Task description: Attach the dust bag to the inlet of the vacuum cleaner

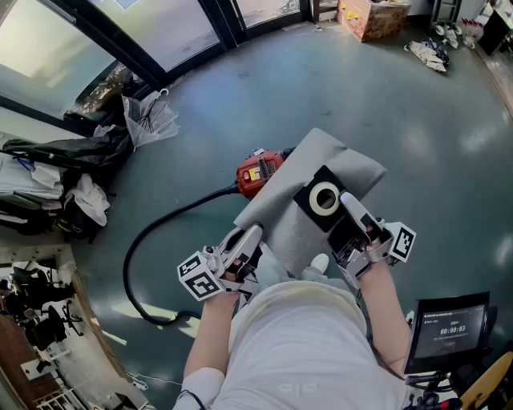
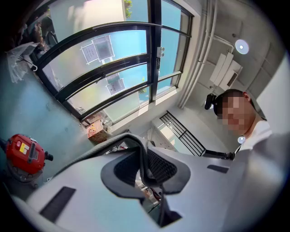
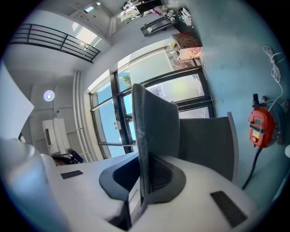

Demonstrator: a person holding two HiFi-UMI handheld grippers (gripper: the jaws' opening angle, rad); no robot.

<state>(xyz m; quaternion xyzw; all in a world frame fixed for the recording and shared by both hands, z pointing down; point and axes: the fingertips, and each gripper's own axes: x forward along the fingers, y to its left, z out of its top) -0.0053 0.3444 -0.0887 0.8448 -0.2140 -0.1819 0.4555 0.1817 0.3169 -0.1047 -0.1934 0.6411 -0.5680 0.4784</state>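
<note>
Though the vacuum (image 2: 36, 159) bears a label (image 2: 22, 147), it's unreadable

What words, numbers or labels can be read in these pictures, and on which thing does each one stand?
"00:00:03", as far as it can be made out: on the dark screen at the lower right of the head view; the small line above it is too small to read.
Label on the red vacuum cleaner: too small to read.
Print on the cardboard box: blurred.
Sheets on the window: unreadable.
</note>
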